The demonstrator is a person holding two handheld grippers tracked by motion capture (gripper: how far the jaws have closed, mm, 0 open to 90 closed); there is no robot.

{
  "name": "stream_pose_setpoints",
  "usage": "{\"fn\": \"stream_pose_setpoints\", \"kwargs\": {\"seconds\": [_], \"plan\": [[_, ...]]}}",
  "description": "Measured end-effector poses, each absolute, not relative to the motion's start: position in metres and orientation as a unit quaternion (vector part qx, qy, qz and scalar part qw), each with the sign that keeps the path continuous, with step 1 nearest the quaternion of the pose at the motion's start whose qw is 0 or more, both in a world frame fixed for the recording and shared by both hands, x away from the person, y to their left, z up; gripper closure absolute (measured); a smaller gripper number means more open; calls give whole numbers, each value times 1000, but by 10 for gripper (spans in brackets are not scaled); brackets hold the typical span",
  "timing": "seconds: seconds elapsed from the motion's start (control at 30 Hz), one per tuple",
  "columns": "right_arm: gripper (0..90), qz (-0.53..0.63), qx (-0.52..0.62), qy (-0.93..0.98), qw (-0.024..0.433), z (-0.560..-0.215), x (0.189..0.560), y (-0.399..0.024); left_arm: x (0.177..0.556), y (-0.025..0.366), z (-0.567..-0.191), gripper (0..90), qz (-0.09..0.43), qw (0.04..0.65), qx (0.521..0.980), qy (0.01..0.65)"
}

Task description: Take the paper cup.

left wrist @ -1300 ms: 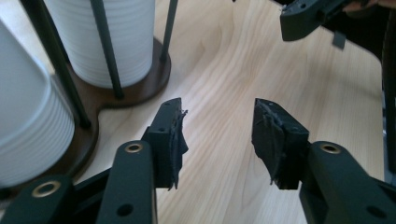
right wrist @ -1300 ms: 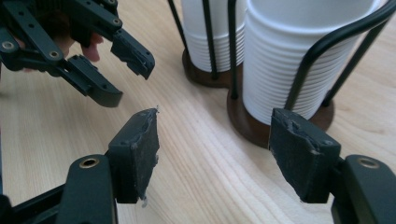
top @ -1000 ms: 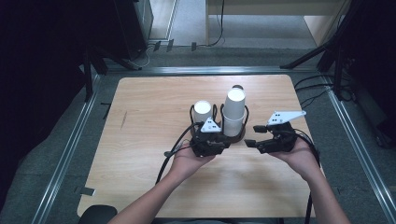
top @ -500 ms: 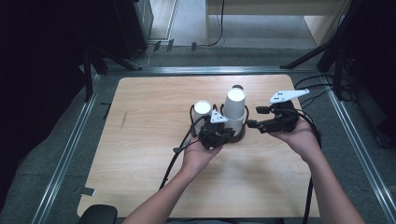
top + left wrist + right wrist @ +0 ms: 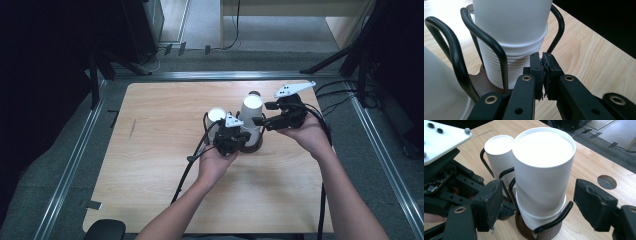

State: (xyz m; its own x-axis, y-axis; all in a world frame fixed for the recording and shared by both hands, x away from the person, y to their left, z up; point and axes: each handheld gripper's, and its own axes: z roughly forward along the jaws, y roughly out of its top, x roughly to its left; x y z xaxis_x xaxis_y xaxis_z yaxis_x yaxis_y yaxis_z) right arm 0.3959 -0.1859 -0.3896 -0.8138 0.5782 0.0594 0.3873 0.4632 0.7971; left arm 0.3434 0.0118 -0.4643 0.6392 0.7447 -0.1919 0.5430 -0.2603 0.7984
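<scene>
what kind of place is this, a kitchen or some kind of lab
Most likely a lab or recording setup, not a kitchen: a bare wooden table framed by metal rails, cables trailing over a grey floor, black stand legs around it, and dark surroundings.

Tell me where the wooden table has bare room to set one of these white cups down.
The light wooden table is bare along its whole left side, from the near edge to the far edge, and across the near right corner beyond the right forearm. It is crowded at the centre, where the black wire cup holder with its white paper cup stacks stands between both tools.
</scene>
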Motion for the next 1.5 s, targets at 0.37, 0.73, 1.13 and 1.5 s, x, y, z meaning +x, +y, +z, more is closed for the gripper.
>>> {"fn": "stream_pose_setpoints", "kwargs": {"seconds": [0.37,0.73,1.13,1.5], "plan": [[239,423,274,857,104,-393,408,-176,348,14,-464,861,113,452,780,418],[240,426,275,856,105,-393,413,-169,348,10,-466,858,123,448,783,414],[304,421,274,858,111,-395,417,-167,349,10,-466,859,117,450,781,416],[312,416,273,860,113,-393,416,-167,348,9,-467,859,120,450,781,416]]}}
